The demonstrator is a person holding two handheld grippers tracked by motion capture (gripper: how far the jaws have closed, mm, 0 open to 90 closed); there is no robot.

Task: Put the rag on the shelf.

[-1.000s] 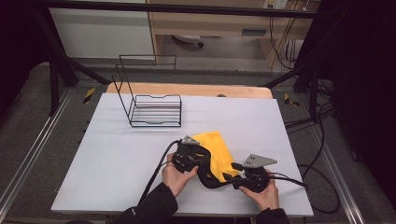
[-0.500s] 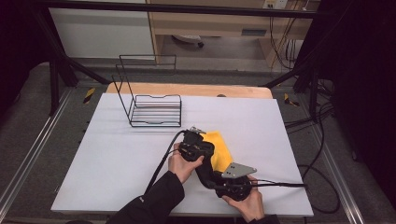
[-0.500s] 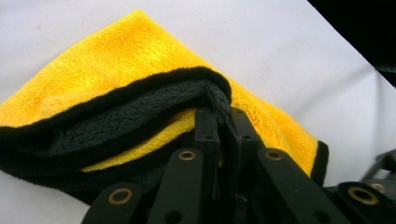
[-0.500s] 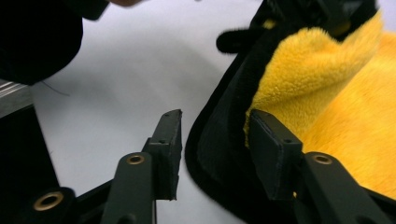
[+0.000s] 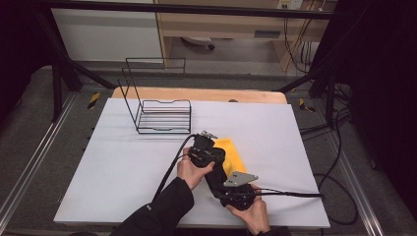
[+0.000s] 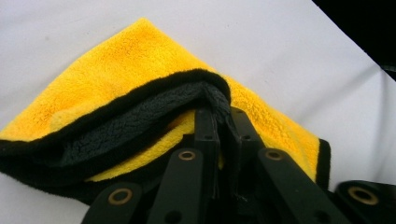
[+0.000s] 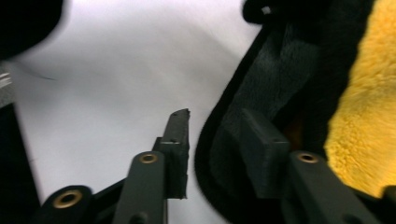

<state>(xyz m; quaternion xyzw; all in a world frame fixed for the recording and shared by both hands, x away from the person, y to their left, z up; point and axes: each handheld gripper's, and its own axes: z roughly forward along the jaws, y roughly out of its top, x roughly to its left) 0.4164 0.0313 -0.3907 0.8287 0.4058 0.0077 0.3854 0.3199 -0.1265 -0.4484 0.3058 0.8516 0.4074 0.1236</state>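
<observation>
My left gripper (image 6: 219, 135) was closed on the yellow cloth (image 6: 130, 88), with the two jaws pressed together on its black-edged hem. The fold of the cloth stood up from the jaws, and I saw the dark grey underside inside it. In the high view this left gripper (image 5: 206, 152) was over the near-left part of the cloth (image 5: 231, 152), which lay on the white table (image 5: 123, 172), in the near middle part of it.

My right gripper (image 7: 210, 140) had just been closing its jaws, but they were not together yet. The dark edge of the cloth (image 7: 261, 93) was between them; one jaw was lying on the grey side, and the other jaw was apart from the hem, over the bare table (image 7: 116, 70). In the high view the right gripper (image 5: 238, 189) was near the front edge of the table, just behind the left one.

Farther away, a black wire rack (image 5: 162, 115) stood on the far-left part of the table, well apart from the cloth.
</observation>
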